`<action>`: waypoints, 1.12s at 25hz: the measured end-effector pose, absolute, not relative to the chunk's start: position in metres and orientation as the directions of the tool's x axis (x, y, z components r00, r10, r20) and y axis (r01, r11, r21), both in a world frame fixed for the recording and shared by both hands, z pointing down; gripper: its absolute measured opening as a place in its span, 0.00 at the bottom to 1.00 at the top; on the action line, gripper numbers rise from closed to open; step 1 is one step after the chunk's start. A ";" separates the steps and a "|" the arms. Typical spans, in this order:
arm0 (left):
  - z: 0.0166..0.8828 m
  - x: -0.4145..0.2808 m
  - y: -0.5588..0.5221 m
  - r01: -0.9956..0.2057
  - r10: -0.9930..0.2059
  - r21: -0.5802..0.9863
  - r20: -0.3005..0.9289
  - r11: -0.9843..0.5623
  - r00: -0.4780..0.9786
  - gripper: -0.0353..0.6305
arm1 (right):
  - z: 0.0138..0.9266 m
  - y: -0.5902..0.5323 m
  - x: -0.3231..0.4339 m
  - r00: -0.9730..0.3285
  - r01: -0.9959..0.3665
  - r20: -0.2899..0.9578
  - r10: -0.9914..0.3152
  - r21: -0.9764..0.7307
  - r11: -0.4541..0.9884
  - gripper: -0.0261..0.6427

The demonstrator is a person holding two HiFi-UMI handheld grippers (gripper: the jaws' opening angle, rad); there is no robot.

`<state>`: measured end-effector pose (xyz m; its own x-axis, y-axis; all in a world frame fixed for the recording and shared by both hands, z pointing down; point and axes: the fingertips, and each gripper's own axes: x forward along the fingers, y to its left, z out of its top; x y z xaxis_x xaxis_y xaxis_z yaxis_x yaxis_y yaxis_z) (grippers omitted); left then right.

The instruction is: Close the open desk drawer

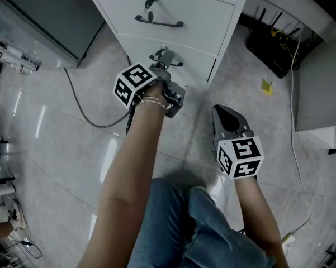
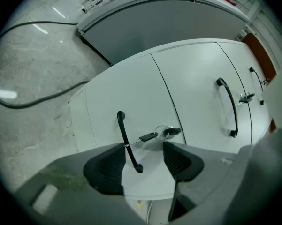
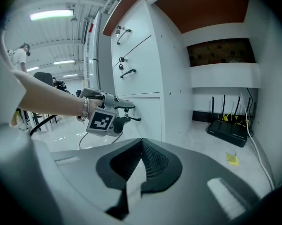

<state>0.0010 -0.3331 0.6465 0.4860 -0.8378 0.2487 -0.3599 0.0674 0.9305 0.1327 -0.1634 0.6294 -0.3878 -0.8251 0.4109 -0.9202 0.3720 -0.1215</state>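
Your left gripper (image 2: pixel 141 161), jaws apart astride the handle (image 2: pixel 124 135) of the bottom drawer (image 2: pixel 112 93) just ahead, looks mid-push, your right gripper (image 3: pixel 141 161) closed on nothing; next, press squarely until flush.

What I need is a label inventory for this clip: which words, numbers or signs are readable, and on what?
No readable text anywhere.
Small yellow floor sticker: too small to read.
Black-and-white cube on left tool: square marker pattern, no letters.
Black-and-white cube on right tool: likewise.
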 end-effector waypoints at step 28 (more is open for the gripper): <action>0.618 -0.014 -0.282 -0.465 -0.807 0.883 0.224 -0.069 0.546 0.13 | 0.604 -0.134 0.116 -0.381 -0.924 0.358 -0.853 -0.127 0.359 0.04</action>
